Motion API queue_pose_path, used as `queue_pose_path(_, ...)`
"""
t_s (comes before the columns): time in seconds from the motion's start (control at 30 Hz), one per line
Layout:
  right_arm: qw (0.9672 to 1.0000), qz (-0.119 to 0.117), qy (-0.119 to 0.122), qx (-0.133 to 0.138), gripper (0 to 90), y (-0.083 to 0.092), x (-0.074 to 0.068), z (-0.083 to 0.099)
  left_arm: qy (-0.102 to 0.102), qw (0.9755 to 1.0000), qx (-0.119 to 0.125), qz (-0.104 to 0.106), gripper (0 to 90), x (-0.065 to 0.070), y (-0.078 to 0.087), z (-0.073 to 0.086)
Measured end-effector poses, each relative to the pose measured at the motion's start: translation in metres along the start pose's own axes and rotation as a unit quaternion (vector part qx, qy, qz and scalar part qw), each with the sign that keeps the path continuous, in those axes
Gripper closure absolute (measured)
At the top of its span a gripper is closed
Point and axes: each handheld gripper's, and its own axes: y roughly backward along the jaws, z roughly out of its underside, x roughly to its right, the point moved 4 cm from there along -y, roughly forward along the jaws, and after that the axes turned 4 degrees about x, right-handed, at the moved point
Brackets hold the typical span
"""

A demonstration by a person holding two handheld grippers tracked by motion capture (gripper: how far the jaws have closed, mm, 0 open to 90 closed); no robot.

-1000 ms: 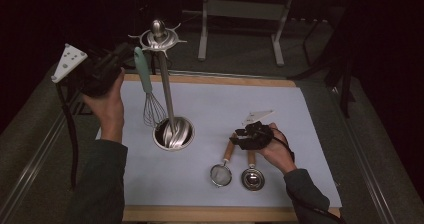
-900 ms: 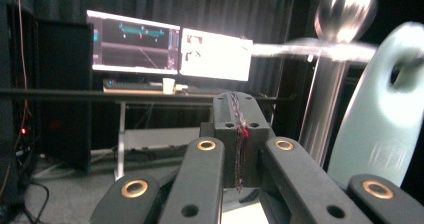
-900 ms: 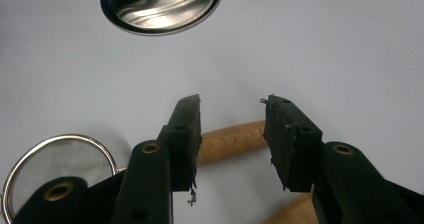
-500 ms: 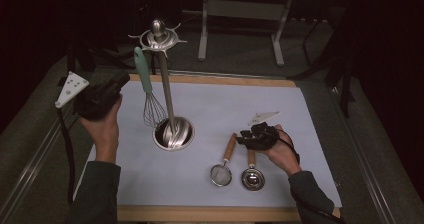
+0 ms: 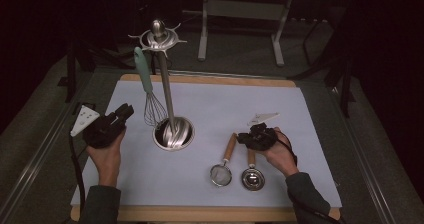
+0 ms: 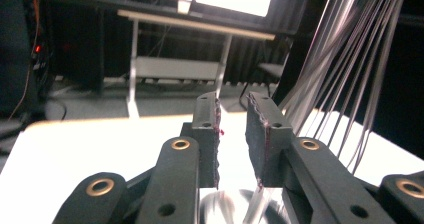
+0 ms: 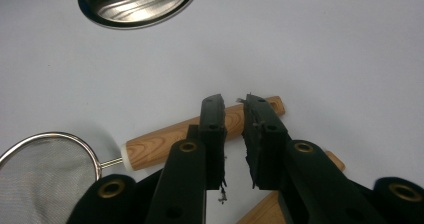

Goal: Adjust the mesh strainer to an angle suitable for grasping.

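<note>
The strainer [image 7: 47,166] lies on the white mat [image 5: 310,114], its wooden handle pointing toward the far edge, just beside a small metal ladle [image 5: 251,176]. My right gripper [image 7: 234,115] sits over that wooden handle; its jaws have just been closing, with the handle's end behind them, and I cannot tell if the pads press on it yet. My left gripper [image 5: 116,121], well apart near the mat's left edge, has just been opening and holds nothing. Between them stands the steel rack [image 5: 167,109] with a whisk [image 5: 150,96] hanging from it.
</note>
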Motion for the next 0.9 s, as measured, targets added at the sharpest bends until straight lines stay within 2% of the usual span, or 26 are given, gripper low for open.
queue_pose_path(0.17,1.0,0.001,-0.002,-0.006,83.8,-0.002,0.0,0.003,0.004,0.9997,-0.024,-0.006,72.9,0.001,0.004,0.023)
queue_pose_path(0.33,0.9999,0.006,-0.001,-0.016,89.3,-0.004,-0.001,0.006,-0.004,0.999,-0.043,-0.013,70.7,0.002,0.007,0.04)
queue_pose_path(0.47,0.9998,0.01,-0.007,-0.017,89.7,-0.004,0.001,0.008,-0.009,0.9979,-0.061,-0.021,69.1,0.001,0.008,0.055)
queue_pose_path(0.73,0.9993,0.014,-0.008,-0.035,89.6,-0.009,0.003,0.014,0.0,0.9962,-0.08,-0.033,66.8,-0.004,0.011,0.082)
queue_pose_path(0.83,0.9989,0.012,-0.012,-0.044,89.6,-0.014,0.003,0.018,0.012,0.9948,-0.093,-0.041,66.8,-0.009,0.009,0.094)
queue_pose_path(0.9,0.9986,0.011,-0.013,-0.051,89.6,-0.017,0.003,0.021,0.014,0.9937,-0.101,-0.048,67.0,-0.011,0.007,0.098)
